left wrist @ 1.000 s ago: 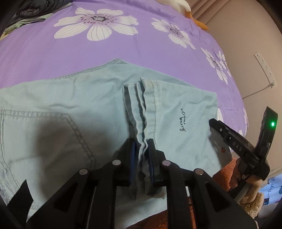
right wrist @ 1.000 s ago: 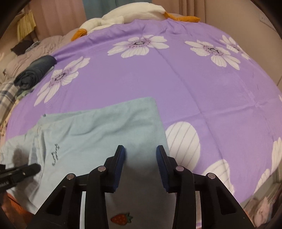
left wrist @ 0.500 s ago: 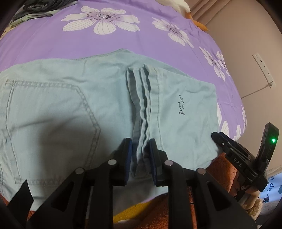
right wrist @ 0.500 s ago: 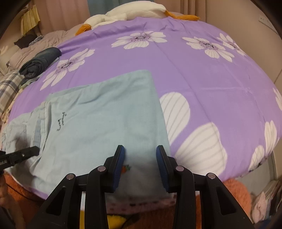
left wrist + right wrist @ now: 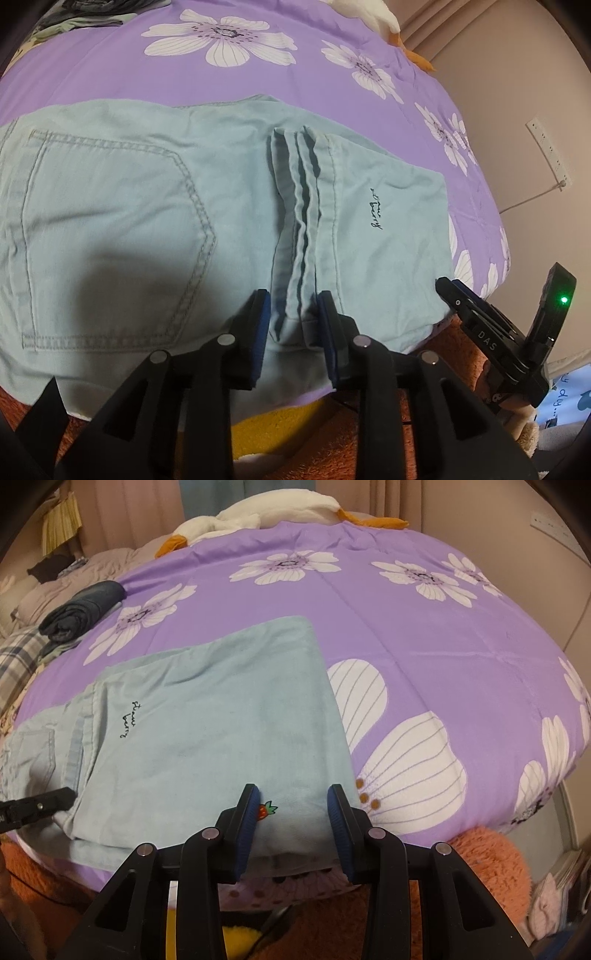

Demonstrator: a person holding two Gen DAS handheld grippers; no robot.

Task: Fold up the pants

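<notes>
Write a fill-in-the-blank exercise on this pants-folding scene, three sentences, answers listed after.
1. The light blue pants lie on a purple bedspread printed with white ____.
2. Beside the right gripper, a small ____ is embroidered on the fabric.
3. The left gripper straddles the stacked leg ____.

Answers: flowers; strawberry; hems

pants [image 5: 147,206] — soft matt cloth — on smooth bedspread [image 5: 110,74].

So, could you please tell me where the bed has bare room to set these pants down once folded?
The purple flowered bedspread lies bare right of the light blue pants and beyond them, up to the white plush toy. The far-left corner is crowded by a rolled dark garment. Both open grippers, left and right, crowd the near edge.
</notes>
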